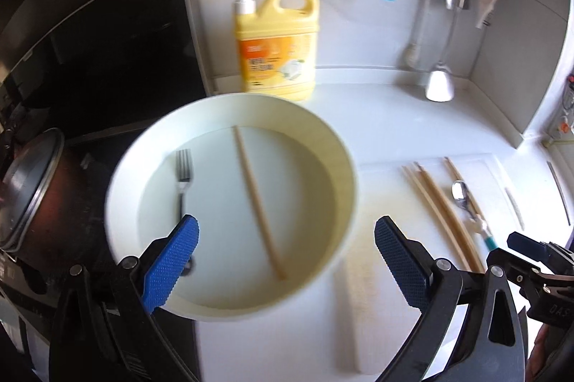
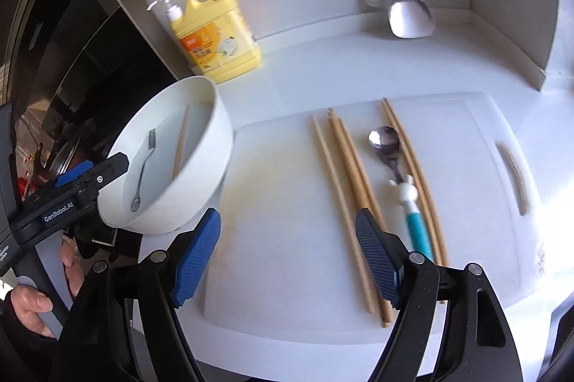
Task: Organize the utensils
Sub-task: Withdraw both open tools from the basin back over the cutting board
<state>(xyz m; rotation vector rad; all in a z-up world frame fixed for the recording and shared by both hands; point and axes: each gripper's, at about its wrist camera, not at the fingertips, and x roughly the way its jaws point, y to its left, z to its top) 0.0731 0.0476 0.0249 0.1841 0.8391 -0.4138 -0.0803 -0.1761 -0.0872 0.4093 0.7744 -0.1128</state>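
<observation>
Looking down your left gripper, the jaws are spread wide with nothing in them, hanging over the white bowl that holds a fork and one chopstick. Your right gripper is spread and empty too, above the cutting board, where the other chopsticks and a spoon lie side by side.

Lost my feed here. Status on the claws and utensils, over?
Both claws, left and right, open, empty. Fork and one chopstick in white bowl; spoon on cutting board. Nothing blocking.
</observation>
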